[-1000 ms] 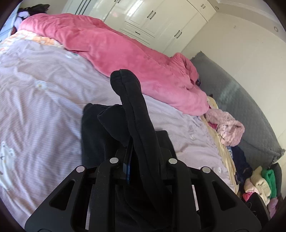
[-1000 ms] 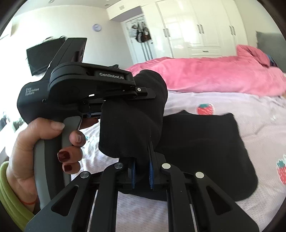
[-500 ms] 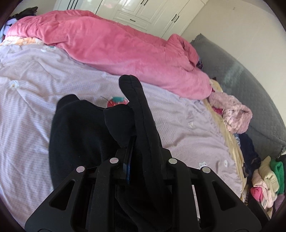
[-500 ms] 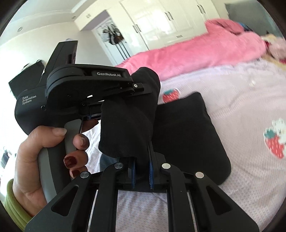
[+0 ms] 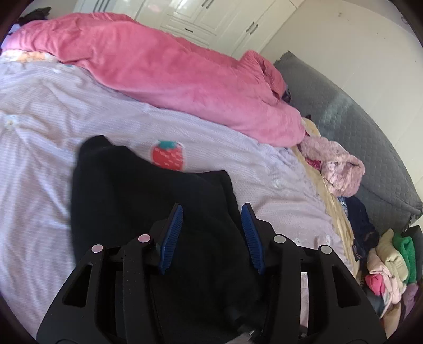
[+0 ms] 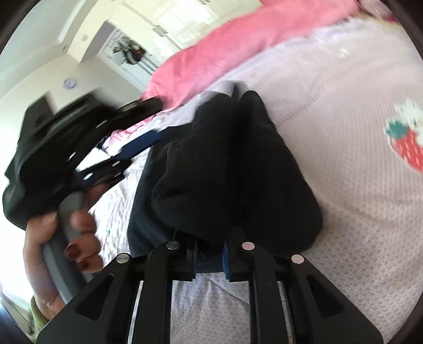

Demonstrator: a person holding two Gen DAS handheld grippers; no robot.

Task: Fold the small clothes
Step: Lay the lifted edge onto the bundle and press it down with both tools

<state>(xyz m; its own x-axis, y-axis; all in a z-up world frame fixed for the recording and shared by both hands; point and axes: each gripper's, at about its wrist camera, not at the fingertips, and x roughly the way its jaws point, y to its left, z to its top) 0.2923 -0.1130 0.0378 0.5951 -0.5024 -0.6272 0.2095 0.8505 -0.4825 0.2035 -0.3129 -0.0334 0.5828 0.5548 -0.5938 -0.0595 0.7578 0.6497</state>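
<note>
A black garment point(image 5: 148, 195) lies folded on the lilac bed sheet point(image 5: 39, 185). My left gripper point(image 5: 212, 206) hovers just over its near part. Its jaws are opening, the blue pads point(image 5: 171, 232) stand clear apart and press on nothing. In the right wrist view the same black garment point(image 6: 232, 169) is bunched low over the sheet, and its near edge runs between the fingers of my right gripper point(image 6: 210, 251). Those jaws are starting to open with the cloth still pinched between them. A hand point(image 6: 53, 238) holds the left gripper point(image 6: 148, 124) at the left of that view.
A pink duvet point(image 5: 164, 71) lies heaped along the far side of the bed. A fluffy pink garment point(image 5: 335, 166) and a pile of mixed clothes point(image 5: 391, 267) sit at the right, by a grey quilted cover point(image 5: 370, 148). White wardrobes point(image 5: 201, 18) stand behind.
My left gripper has let go of the raised black fold, which now lies flat on the bed. My right gripper has rolled and sunk toward the sheet with the cloth.
</note>
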